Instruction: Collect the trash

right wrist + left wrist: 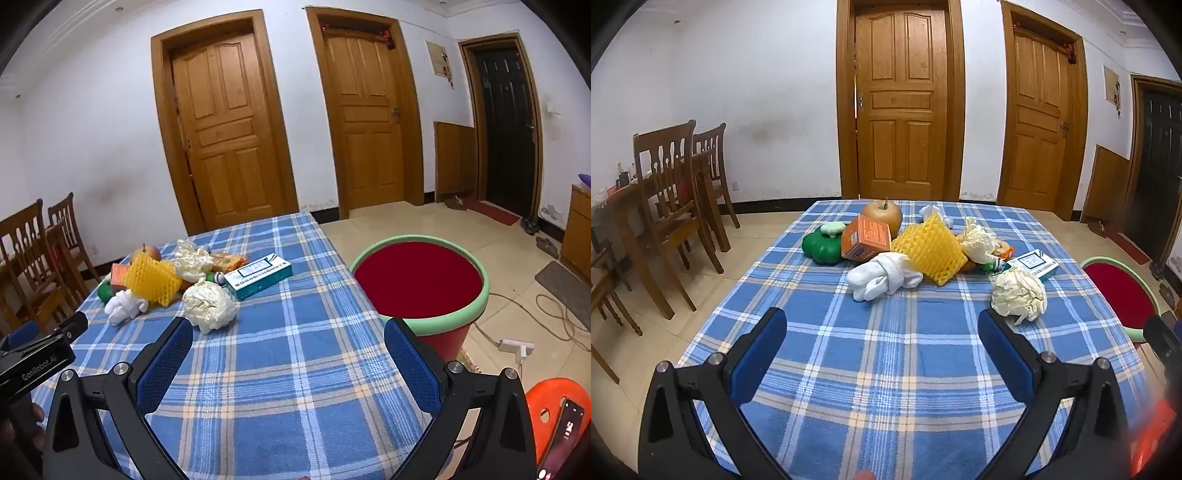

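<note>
A pile of items lies on the blue plaid tablecloth point(886, 354): a crumpled white paper ball point(1018, 294) point(209, 303), a second paper wad point(977, 240), a yellow foam fruit net point(931, 250) point(152, 279), white socks point(882, 277), an orange box point(866, 238), a teal box point(1036, 263) point(258, 276), a pear point(882, 215) and a green toy point(823, 243). A red bin with a green rim point(419, 280) point(1117, 284) stands beside the table's right edge. My left gripper point(882, 328) is open and empty, short of the pile. My right gripper point(288, 338) is open and empty over the cloth.
Wooden chairs point(670, 206) and a dining table stand at the left. Two wooden doors point(901, 99) are behind the table. A power strip and cables point(517, 345) lie on the floor right of the bin. An orange stool point(554, 406) is at lower right.
</note>
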Tool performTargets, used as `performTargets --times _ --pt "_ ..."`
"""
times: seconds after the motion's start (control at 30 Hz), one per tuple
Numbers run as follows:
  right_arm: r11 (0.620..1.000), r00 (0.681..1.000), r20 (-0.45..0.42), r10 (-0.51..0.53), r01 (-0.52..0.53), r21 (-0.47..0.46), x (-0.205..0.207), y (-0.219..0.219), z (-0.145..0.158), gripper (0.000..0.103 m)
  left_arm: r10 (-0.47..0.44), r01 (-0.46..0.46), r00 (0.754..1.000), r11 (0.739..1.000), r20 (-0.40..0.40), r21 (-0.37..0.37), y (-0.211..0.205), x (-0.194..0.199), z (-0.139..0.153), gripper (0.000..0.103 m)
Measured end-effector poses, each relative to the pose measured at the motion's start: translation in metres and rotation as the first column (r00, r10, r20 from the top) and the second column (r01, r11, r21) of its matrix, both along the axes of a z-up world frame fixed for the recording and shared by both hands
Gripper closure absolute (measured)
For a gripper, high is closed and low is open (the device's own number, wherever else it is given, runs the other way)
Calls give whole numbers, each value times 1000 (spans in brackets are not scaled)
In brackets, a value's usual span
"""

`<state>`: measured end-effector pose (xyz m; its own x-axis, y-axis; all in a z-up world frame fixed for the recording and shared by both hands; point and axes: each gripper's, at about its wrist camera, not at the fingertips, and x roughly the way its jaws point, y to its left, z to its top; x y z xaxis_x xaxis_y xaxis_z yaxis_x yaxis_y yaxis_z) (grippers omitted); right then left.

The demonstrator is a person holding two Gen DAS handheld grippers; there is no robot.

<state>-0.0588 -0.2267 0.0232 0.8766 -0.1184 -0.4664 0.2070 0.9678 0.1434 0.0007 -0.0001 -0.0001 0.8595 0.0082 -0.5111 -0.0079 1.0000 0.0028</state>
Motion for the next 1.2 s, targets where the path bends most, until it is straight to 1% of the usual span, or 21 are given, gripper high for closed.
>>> performTargets --times 0.13,0.27,0.43,0.47,0.67,1.2 --pt "1000 1000 -1 0 0 -3 -1 1 0 0 -1 1 1000 1000 4 -1 -1 0 0 1" --pt "1000 1000 1 2 -2 -6 0 2 1 0 -16 16 1000 1000 -5 -25 5 -1 -1 1" --pt "1000 1000 2 1 -1 -7 2 2 -1 0 -17 17 1000 1000 -4 -27 6 1 -3 1" --pt "1000 1000 11 5 -5 -16 -3 4 0 0 -15 14 1000 999 -4 -30 6 1 -2 1" --pt "1000 1000 3 2 -2 1 -1 2 2 0 -14 14 1000 999 -2 -31 4 0 0 1" --pt "1000 1000 8 9 -9 2 -1 2 1 0 -5 5 1000 999 -5 -36 5 0 -1 1"
